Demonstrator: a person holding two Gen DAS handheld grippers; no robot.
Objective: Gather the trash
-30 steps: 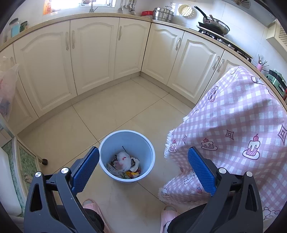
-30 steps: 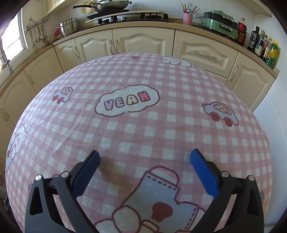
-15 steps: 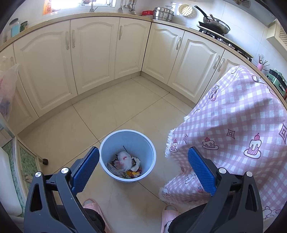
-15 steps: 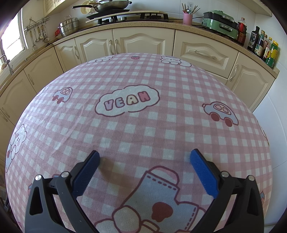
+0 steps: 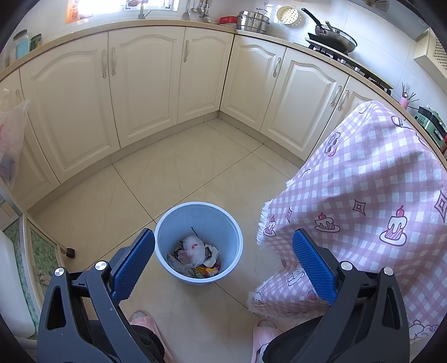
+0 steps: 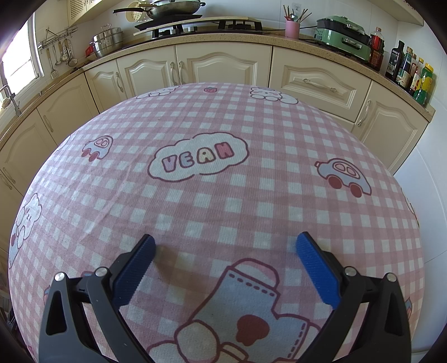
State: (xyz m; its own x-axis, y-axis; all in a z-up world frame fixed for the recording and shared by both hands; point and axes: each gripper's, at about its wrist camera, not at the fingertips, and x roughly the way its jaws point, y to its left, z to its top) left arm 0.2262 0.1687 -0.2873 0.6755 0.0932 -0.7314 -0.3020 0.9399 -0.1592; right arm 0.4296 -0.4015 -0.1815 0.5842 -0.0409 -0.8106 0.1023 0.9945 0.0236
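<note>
trash bin (image 5: 199, 223) below left hand-held gripper (image 5: 223, 251), jaws apart

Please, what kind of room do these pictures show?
A home kitchen, most likely. Cream cabinets run under a counter holding a gas stove with a frying pan and bottles. A blue trash bin stands on the tiled floor beside a table with a pink checked tablecloth.
</note>
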